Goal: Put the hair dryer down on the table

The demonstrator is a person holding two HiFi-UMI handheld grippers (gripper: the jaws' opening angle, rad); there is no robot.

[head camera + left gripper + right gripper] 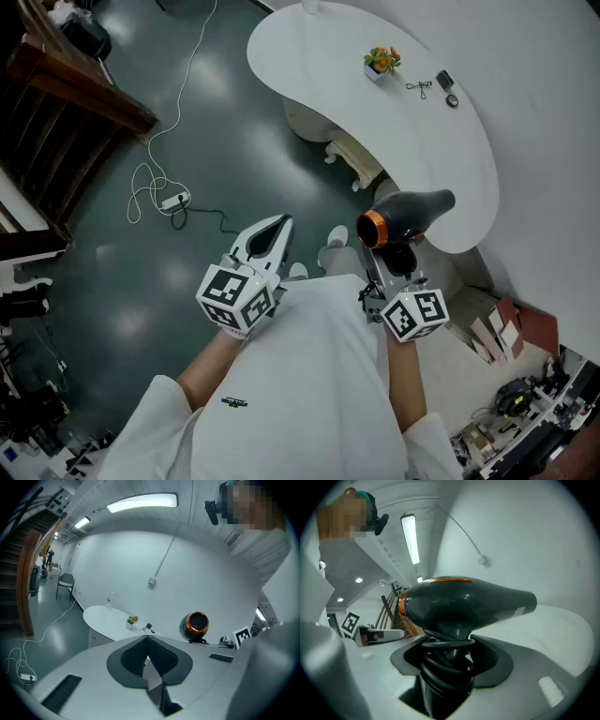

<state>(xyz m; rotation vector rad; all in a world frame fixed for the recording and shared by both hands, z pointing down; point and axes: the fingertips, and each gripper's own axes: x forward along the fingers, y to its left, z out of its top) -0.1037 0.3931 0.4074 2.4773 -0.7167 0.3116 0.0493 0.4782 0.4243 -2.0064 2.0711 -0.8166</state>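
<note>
My left gripper [270, 236] was empty, its jaws together. My right gripper [397, 264] was clamped on the cord-wrapped handle of the black hair dryer [411, 214], held up with its nozzle at the near edge of the white worktop [356, 122]. Farther along the worktop stood a small potted plant [382, 62].

The left gripper [148, 638] has its jaws together, nothing between them. Beyond, a small flowerpot [132, 620] stands toward the white desk's [101, 616] right end. The hair dryer [197, 625] shows farther right, orange-ringed end facing the camera.
</note>
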